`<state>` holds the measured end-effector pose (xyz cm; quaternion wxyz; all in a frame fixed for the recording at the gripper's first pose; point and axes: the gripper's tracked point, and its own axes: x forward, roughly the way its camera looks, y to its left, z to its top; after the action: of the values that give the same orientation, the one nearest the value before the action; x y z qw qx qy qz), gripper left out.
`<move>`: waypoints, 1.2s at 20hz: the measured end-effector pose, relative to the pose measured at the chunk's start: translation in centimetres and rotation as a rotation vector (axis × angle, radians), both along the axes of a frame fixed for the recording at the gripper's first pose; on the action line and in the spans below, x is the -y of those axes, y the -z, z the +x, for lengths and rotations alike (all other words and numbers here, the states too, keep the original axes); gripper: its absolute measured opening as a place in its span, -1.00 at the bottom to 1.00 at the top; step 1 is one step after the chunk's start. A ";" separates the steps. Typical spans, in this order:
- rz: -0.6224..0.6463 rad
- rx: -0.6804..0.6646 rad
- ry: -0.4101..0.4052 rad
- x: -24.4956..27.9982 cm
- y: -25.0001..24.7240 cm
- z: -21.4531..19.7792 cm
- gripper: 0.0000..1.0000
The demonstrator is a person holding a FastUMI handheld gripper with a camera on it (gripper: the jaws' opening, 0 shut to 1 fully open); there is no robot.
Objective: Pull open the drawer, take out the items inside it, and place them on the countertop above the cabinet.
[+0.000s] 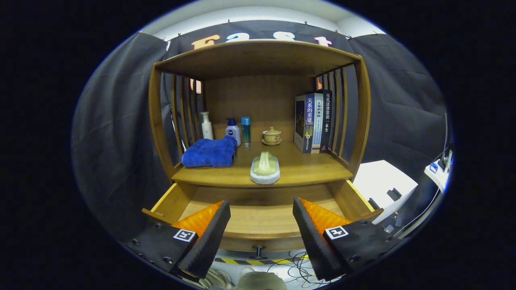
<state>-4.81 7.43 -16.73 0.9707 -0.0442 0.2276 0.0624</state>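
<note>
The wooden cabinet's drawer [258,219] stands pulled out, its bare floor showing between and beyond my fingers, its small knob [258,251] at the front. My gripper [261,209] hangs open above the drawer with nothing between its fingers. On the countertop [306,169] above lie a folded blue towel [210,152] on the left and a pale green and white brush-like item [265,168] near the front edge, straight ahead of the fingers.
At the back of the countertop stand a white pump bottle [207,125], a white bottle with a blue cap [233,131], a teal bottle [246,131], a lidded tea cup [272,135] and upright books [313,122]. A white box [383,181] sits right of the cabinet.
</note>
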 end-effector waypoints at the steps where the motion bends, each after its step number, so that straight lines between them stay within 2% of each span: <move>1: 0.000 0.005 -0.005 0.1 0.7 -0.9 1.00; 6: 0.023 -0.009 -0.013 0.2 4.9 -3.0 1.00; 13: -0.003 -0.039 -0.001 0.8 8.4 -3.0 1.00; 18: -0.026 -0.011 0.035 1.7 8.3 -2.4 0.97; 24: -0.041 0.018 0.030 1.4 8.0 -2.2 0.97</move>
<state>-6.99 6.08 -24.76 0.9725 -0.0610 0.2208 0.0427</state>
